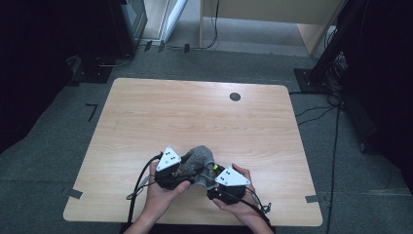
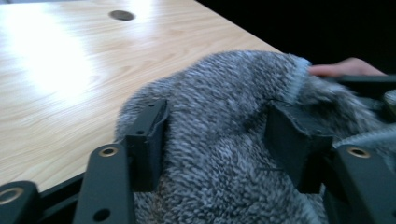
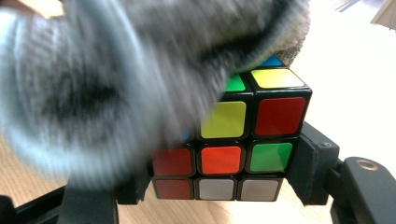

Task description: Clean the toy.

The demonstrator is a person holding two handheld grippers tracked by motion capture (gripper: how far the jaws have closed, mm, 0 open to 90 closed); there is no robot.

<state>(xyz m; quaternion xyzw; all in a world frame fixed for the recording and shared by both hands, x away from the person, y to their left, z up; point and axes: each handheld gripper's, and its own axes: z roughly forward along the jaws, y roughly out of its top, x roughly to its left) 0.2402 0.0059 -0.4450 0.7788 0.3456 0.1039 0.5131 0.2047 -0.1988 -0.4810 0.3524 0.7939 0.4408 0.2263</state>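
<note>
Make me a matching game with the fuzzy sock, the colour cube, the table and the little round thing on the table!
Things:
1. fuzzy sock
2. puzzle cube
3. table
4. round cap

Descriptions:
A. light wood
B. grey, held by the left gripper
C. dark, near the table's far edge
D. many-coloured, between the right gripper jaws

Pairs: 1-B, 2-D, 3-A, 4-C

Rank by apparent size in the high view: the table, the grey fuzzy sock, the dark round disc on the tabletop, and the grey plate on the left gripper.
1. Table, by far the largest.
2. Grey fuzzy sock, partly hidden by the grippers.
3. Grey plate on the left gripper.
4. Dark round disc, smallest, though it lies farther from the camera.
</note>
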